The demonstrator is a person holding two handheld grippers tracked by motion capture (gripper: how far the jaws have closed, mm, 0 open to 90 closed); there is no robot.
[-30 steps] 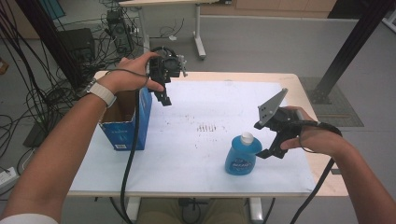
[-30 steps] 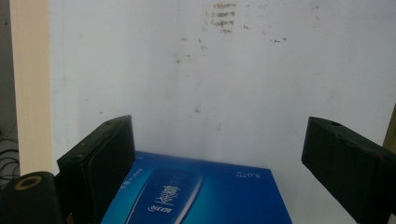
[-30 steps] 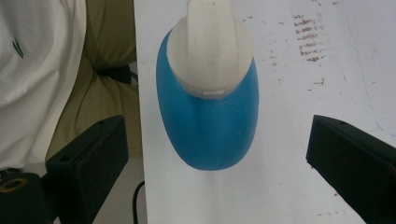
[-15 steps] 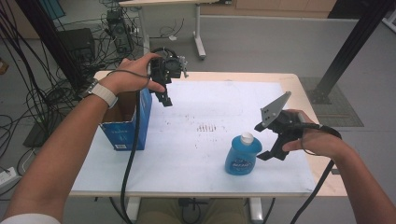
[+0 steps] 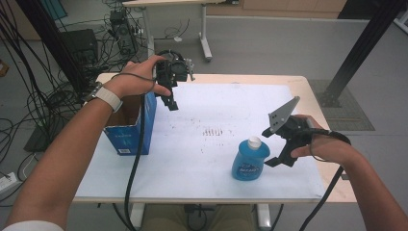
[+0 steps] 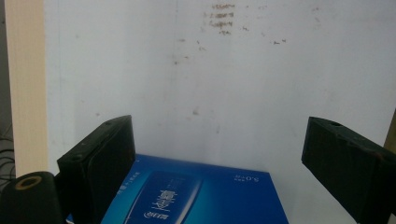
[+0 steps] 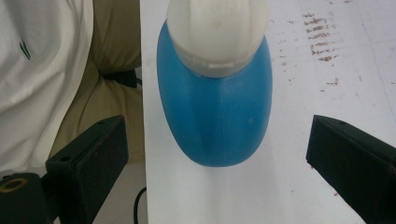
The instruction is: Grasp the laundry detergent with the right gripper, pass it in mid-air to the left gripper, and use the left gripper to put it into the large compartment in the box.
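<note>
With jaws spread wide, the right gripper [image 5: 278, 147] is poised at the blue bottle's [image 5: 250, 161] three o'clock, where it could be toppled.

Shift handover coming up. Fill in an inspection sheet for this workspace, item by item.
Surface: white sheet on a pale wooden table, with small brown stains near its middle.
Job's things: blue plastic bottle with a white cap stands upright near the front edge; open blue cardboard box stands at the left edge.
Clutter: nothing seen on the table.
Grippers: left gripper is open, raised beside the box, nothing between its jaws. Right gripper is open beside the bottle; its jaws flank the bottle without touching.
Cables: one black cable trails from each gripper over the front edge.
Surroundings: grey floor, tangled cables and equipment at left, another table behind, a black post at right.
</note>
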